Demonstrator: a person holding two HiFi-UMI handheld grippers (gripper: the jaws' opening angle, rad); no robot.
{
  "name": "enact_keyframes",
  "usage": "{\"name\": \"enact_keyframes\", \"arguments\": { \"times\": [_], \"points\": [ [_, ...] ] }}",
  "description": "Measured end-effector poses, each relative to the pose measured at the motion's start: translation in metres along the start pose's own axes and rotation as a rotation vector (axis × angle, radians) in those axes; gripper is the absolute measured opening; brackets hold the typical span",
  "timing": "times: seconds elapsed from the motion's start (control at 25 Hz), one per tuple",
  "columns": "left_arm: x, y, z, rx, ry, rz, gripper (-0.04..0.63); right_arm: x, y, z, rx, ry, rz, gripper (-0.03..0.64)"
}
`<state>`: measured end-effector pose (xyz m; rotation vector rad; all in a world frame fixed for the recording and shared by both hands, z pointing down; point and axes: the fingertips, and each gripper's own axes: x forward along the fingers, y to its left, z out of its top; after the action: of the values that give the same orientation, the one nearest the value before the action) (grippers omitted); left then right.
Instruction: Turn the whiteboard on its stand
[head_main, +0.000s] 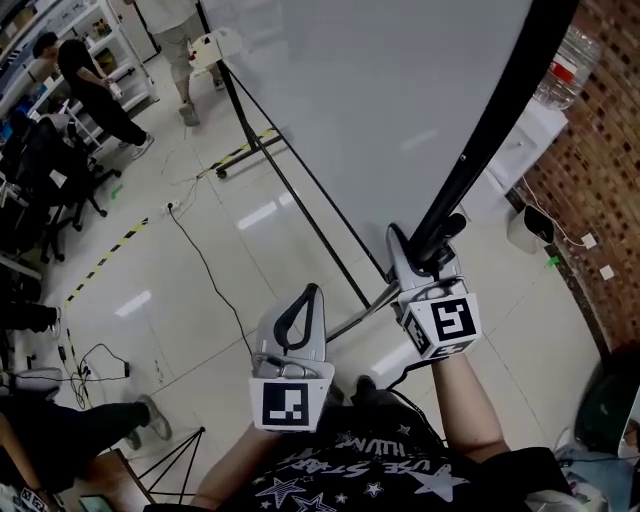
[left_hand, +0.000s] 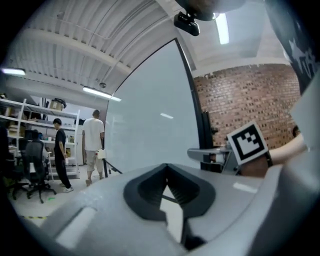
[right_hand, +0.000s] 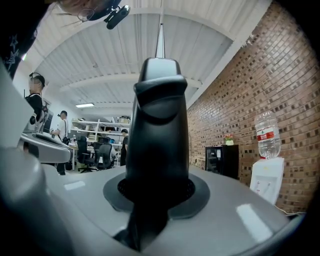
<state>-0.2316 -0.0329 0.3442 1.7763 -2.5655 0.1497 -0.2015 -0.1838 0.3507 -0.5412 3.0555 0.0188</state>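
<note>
Wearer's black star-print shirt (head_main: 380, 470) fills the bottom edge of the head view, lower body hidden. Left gripper (head_main: 312, 295) held out over the glossy pale tiled floor (head_main: 200, 310), just beside and left of the right one, not touching the board; its own view shows the jaws tips together, only a slit of floor below the tips, nothing between. Right gripper (head_main: 428, 240) is up against the big white whiteboard (head_main: 400, 100), jaws clamped on the whiteboard's black frame edge (head_main: 500, 120) near its lower end; far jaw mostly hidden behind that edge. In the right gripper view the frame stands edge-on as a dark post and blocks the middle, pads hard to make out there. Whiteboard is tilted across the head view, top and right corner cut off by the picture. Black metal stand legs (head_main: 300, 190) run under it, one wheeled foot seen at left, the rest hidden by the board. Thin black cable (head_main: 205, 265) and yellow-black floor tape (head_main: 110, 250) lie left of the stand. To the right, white water dispenser with clear bottle (head_main: 545, 120) against the red brick wall (head_main: 610, 150). Farthest: black office chairs (head_main: 45, 170), a person in black (head_main: 90, 90) by white shelves, a standing person in light clothes (head_main: 175, 40), cut off above the waist.
</note>
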Motion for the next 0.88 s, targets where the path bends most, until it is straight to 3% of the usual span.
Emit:
{"name": "enact_keyframes", "arguments": {
  "times": [0.2, 0.48, 0.88],
  "points": [
    [0.015, -0.02, -0.002, -0.019, 0.021, -0.021, 0.006, -0.018, 0.001, 0.002, 0.008, 0.004, -0.001, 0.106],
    [0.042, -0.052, 0.009, -0.003, -0.023, -0.062, 0.006, -0.049, -0.01, 0.007, 0.016, 0.004, 0.007, 0.101],
    [0.043, -0.113, 0.01, -0.008, -0.008, -0.146, 0.006, -0.093, -0.023, 0.009, -0.004, 0.007, 0.002, 0.1]
  ]
}}
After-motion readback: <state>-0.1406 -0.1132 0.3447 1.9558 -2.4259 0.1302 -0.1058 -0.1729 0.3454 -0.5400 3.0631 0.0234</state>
